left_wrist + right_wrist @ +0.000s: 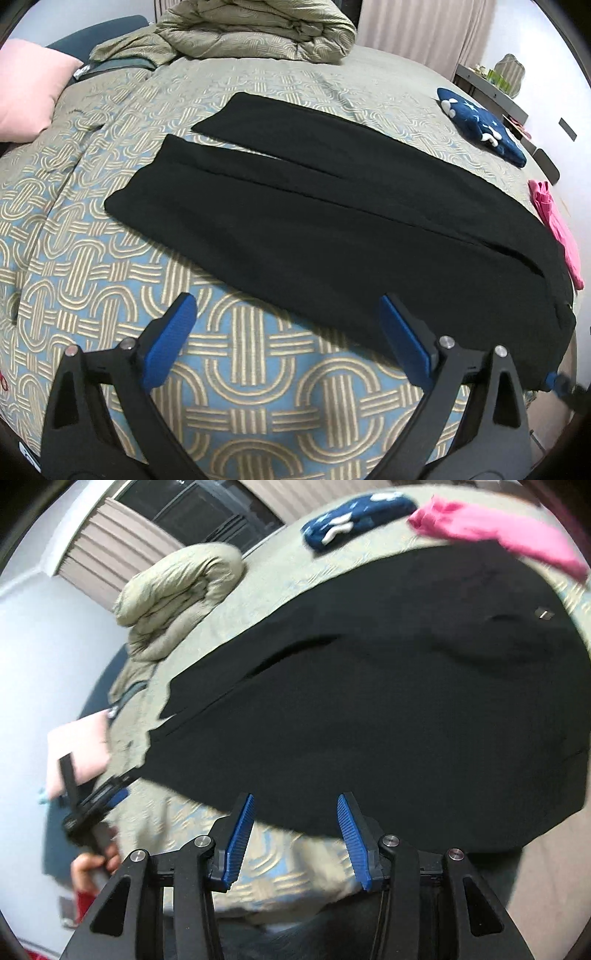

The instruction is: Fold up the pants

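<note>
**A:** Both grippers are empty, then? The left gripper (288, 306) has its blue pads spread wide over bare patterned bedspread (236, 373); it grips nothing.

**B:** Agreed; the right gripper (295, 805) is parted too, less widely, its tips hanging just at the near edge of the black pants (332, 221); that view is blurred, so I cannot tell if a pad touches cloth; nothing lies between the pads.

**A:** And the pants themselves?

**B:** Laid flat on the bed, both legs stretched out and slightly apart, hems toward the pink pillow (26, 92), waist toward the pink garment (554, 229); a folded quilt (258, 33) and a navy item (480, 125) lie well beyond.

**A:** So how far along?

**B:** Barely begun, I judge; spread and smoothed, no fold made; leg onto leg, then lengthwise folds, all remain.
</note>
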A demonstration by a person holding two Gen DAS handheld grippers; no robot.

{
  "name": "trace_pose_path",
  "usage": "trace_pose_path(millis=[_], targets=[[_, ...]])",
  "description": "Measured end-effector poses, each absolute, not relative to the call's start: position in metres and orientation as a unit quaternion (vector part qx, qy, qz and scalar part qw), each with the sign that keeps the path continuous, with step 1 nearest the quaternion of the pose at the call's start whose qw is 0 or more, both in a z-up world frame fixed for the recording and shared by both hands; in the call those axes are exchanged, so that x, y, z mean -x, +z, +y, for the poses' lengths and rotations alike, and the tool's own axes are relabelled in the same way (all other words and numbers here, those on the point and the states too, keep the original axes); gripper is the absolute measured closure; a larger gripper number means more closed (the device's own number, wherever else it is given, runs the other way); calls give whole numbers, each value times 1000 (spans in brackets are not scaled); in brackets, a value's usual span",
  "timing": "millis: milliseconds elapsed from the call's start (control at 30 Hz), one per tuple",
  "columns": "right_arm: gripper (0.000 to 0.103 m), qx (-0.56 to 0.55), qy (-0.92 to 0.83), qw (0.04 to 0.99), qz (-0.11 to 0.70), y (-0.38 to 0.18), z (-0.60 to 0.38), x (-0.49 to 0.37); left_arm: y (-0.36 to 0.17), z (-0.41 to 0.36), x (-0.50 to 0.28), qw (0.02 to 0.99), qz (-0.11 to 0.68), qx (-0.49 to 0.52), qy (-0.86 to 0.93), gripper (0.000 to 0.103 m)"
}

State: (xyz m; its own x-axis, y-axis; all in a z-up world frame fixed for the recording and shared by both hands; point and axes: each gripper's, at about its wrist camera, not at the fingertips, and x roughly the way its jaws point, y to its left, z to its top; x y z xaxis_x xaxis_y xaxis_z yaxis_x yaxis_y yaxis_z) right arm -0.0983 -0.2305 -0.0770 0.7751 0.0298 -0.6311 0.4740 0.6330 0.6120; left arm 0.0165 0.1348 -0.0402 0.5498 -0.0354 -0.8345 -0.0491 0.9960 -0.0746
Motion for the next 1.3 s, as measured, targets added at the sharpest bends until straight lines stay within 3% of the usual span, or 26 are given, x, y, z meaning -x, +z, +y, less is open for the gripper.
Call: trace_pose_path(millis=[267,667,733,800,900,1100,1233,1300], targets=[[55,-484,-120,797,341,-106,-231,98,-53,145,-17,871,489,41,11,5],[53,-565,-230,762,215,-110,-273,113,-65,173,-23,859,504,86,28,5],[58,-547,-242,773,212,-103,-273,107,-67,177,-24,855,508,102,25,5],[81,-515,-255,790,213,-97,-269,103,-70,181,-27,848,513,130,21,5],[88,-497,-257,798,223,-97,-268,98,-79,187,-39,833,522,184,7,5],[88,-497,-251,798,230,-100,-273,104,-91,194,-60,810,522,266,19,7],[85,-502,-251,793,238,-105,-275,106,-92,207,-71,794,506,336,10,37],[77,-513,-256,784,236,-110,-278,109,-97,215,-78,784,501,368,17,58]])
